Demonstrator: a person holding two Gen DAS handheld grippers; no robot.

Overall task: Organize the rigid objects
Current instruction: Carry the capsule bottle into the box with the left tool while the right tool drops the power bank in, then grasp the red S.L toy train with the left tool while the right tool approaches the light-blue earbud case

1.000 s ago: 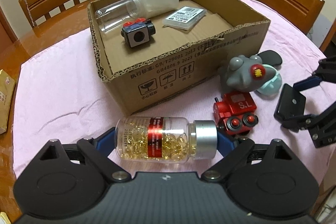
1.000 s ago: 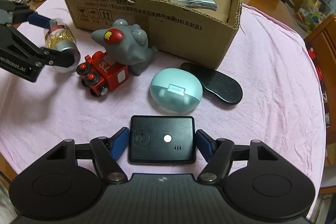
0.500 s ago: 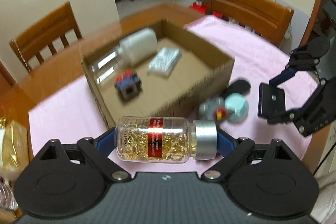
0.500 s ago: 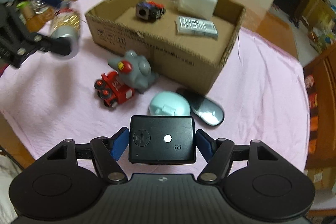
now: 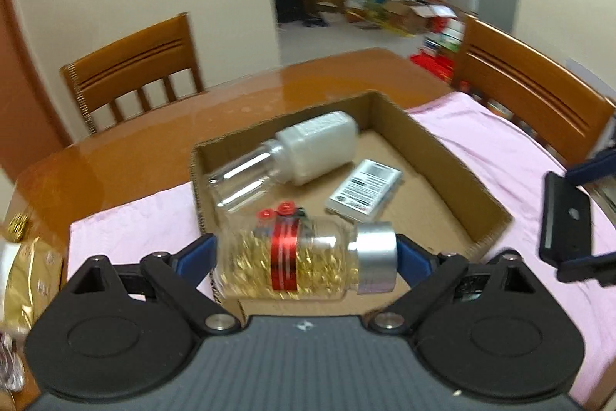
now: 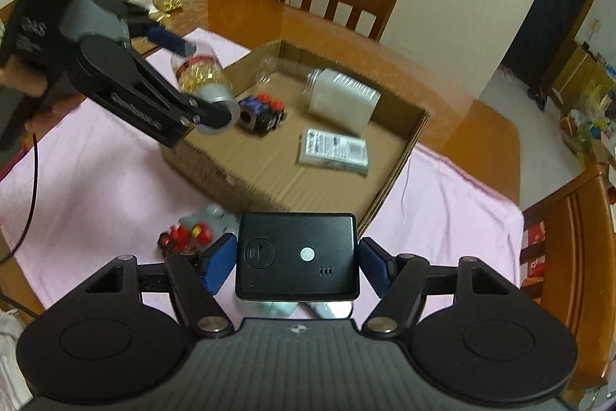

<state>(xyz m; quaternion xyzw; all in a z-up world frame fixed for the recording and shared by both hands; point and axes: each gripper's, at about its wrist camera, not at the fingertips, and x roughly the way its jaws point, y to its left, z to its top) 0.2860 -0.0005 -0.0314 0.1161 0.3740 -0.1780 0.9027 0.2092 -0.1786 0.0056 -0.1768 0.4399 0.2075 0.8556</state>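
Presently, a capsule bottle (image 5: 304,259) is carried over the cardboard box (image 5: 477,195) between the opening jaws of the left gripper (image 5: 304,257), so breakage on landing is risked, while a black device (image 6: 295,255) is pinched by the right gripper (image 6: 295,262) short of the box.

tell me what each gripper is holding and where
Left gripper, jaws opening: clear capsule bottle, base and silver cap. Right gripper: flat black box, by its side edges.

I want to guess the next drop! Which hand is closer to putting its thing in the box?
Probably the left. Its tool has the capsule bottle over the cardboard box's near corner, and its jaws are opening. The right tool grips the black device above the pink cloth, short of the box.
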